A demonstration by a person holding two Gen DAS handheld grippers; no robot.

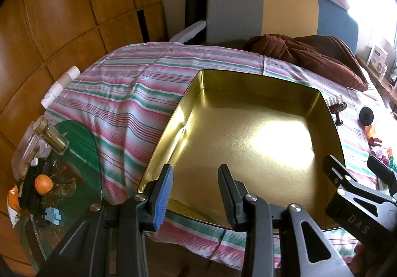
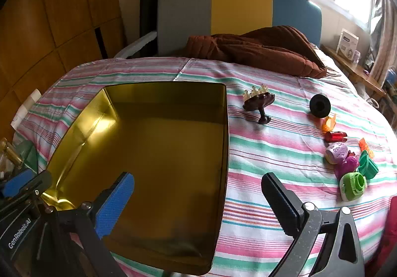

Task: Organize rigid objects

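An empty gold metal tin [image 1: 248, 93] [image 2: 163, 88] lies open on the striped bedsheet. My left gripper [image 1: 196, 192] is open and empty over the tin's near edge. My right gripper [image 2: 198, 200] is open and empty above the tin's near right corner; it also shows in the left wrist view [image 1: 357, 167]. Right of the tin lie small rigid objects: a dark brown scalp brush [image 2: 259, 103], a black round piece [image 2: 320, 105], a red cylinder [image 2: 336, 136], a lilac piece [image 2: 336, 151], a magenta piece [image 2: 347, 166], and green pieces [image 2: 353, 185].
A brown quilt [image 2: 260, 50] lies at the head of the bed before a grey, yellow and blue headboard [image 2: 238, 6]. A glass side table [image 1: 74, 153] at the left holds a perfume bottle [image 1: 50, 136], an orange [image 1: 43, 184] and clutter. Wooden wardrobe panels stand at the left.
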